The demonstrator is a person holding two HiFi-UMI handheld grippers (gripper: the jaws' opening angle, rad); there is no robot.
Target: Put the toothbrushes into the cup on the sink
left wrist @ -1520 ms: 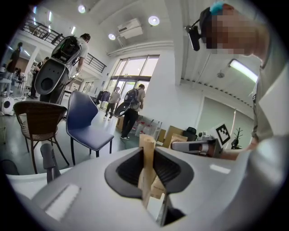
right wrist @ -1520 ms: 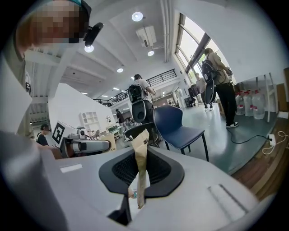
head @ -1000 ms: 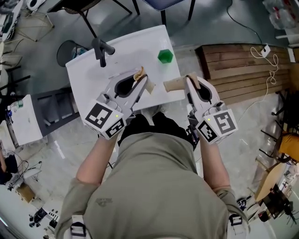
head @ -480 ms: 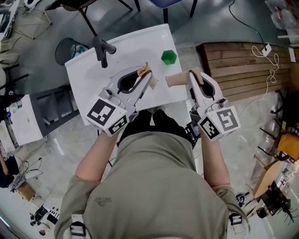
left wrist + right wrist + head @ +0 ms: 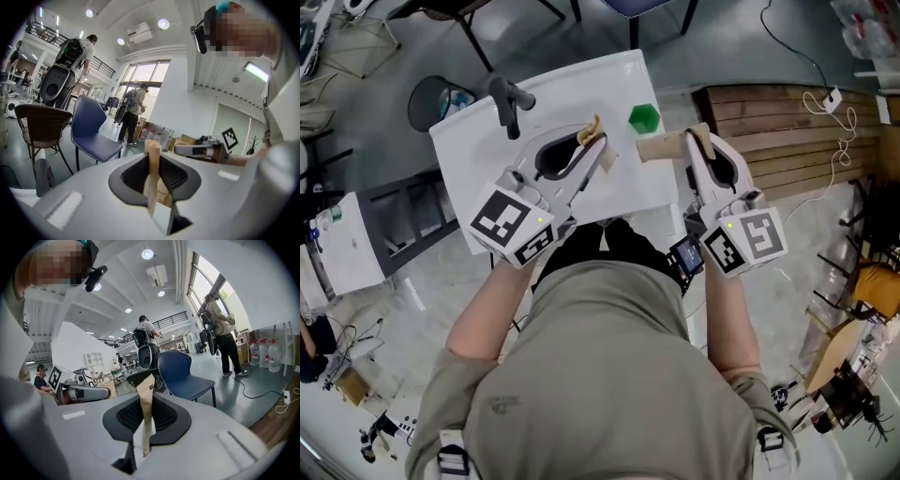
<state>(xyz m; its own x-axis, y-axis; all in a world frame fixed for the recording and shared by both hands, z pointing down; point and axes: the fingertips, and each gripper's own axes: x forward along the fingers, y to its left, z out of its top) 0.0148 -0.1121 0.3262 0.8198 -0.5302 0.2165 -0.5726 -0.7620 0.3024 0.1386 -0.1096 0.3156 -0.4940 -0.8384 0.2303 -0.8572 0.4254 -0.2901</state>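
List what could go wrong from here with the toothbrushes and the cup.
1. The green cup stands near the sink's right edge; a nudge from either tongs could knock it off.
2. Left tongs and right tongs both grip paper-wrapped brushes, the left toothbrush and the right toothbrush; going in together they may collide.
3. The right toothbrush juts sideways and may catch the rim.

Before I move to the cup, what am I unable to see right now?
Left wrapper and right wrapper: opaque paper, contents unseen in any view.
Green cup: inside too small in head view; outside both gripper views.
Sink basin: covered by left gripper in head view.
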